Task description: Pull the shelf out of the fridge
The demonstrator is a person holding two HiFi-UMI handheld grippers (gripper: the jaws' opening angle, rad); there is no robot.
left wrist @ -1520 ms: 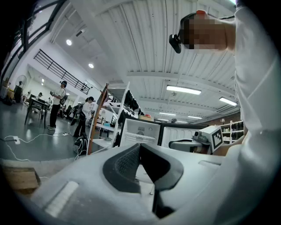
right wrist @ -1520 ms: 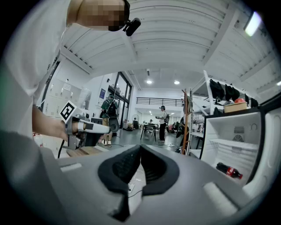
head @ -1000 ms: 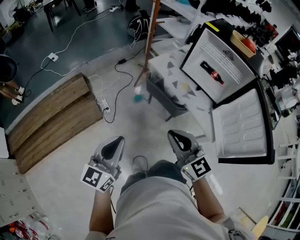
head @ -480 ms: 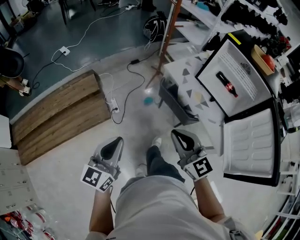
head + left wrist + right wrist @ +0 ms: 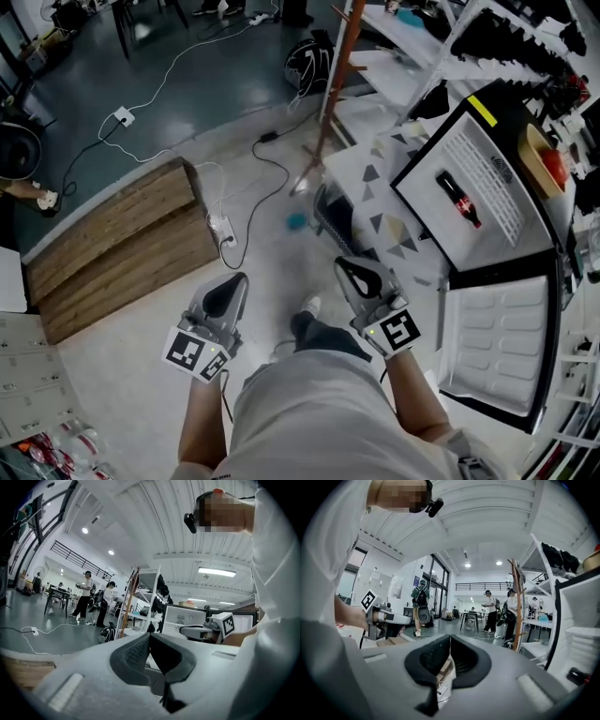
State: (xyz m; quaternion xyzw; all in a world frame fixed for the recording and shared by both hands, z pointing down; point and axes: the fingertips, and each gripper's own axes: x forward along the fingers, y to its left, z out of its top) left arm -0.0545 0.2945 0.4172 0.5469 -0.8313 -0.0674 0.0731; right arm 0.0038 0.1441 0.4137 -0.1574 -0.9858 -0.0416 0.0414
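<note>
Ahead on my right, the fridge (image 5: pixel 466 192) stands with its door (image 5: pixel 497 342) open, its shelf hidden. Both the left gripper (image 5: pixel 230 292) and the right gripper (image 5: pixel 356 277) are level, fingers closed on nothing. I'd square up to the opening, then spread the fingers for the shelf's front edge.

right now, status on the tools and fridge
Left tool and right tool shut, empty. Fridge ahead right, door open, shelf not seen. Grey bin beside it.

Floor: pale concrete floor (image 5: pixel 122 375) is seen nearby; darker grey farther off
Wood: a low plank platform (image 5: pixel 112 248) is laid flat; a power strip (image 5: pixel 221 228) is set beside it
Shelving: a white rack (image 5: pixel 380 66) is placed at the right
Ceiling: white; lit by strip lights (image 5: pixel 216 572)
Windows: tall dark-framed glazing (image 5: pixel 439 585)
</note>
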